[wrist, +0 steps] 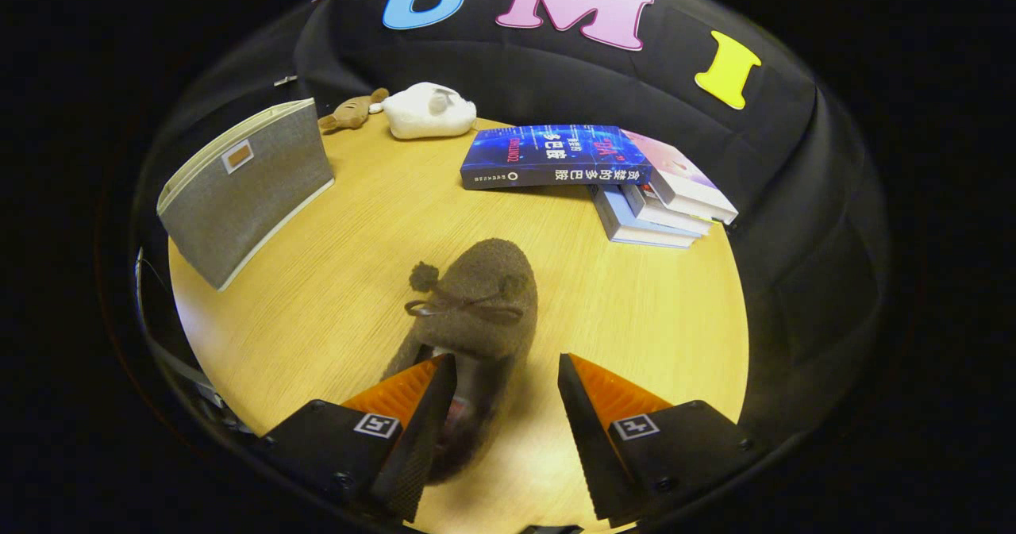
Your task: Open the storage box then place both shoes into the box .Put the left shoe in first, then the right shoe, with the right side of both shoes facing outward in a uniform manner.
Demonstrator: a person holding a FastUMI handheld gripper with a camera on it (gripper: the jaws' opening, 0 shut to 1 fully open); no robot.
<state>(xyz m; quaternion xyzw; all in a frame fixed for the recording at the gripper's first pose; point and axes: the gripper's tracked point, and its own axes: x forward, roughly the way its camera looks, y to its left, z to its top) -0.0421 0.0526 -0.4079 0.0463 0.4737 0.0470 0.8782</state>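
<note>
While the gripper is hovering low over the table, its fingers are standing wide apart and are holding nothing. A brown fuzzy slipper with a bow and pompom is lying between and just ahead of them, toe pointing away, heel opening near the left finger, which may be touching the rim; cannot tell for sure.

Judgement: the step in hand is grasping this shoe. Best bet is straddling the heel wall, one finger inside the opening, one outside, closing gently since the plush will be giving. Which foot it is, I cannot tell.

A grey fabric storage box is standing well apart to the left, apparently folded flat and not yet opened.

Surface: light wood-grain table. Beyond the slipper, a stack of books; farther back, a white plush toy beside a small brown plush toy.
</note>
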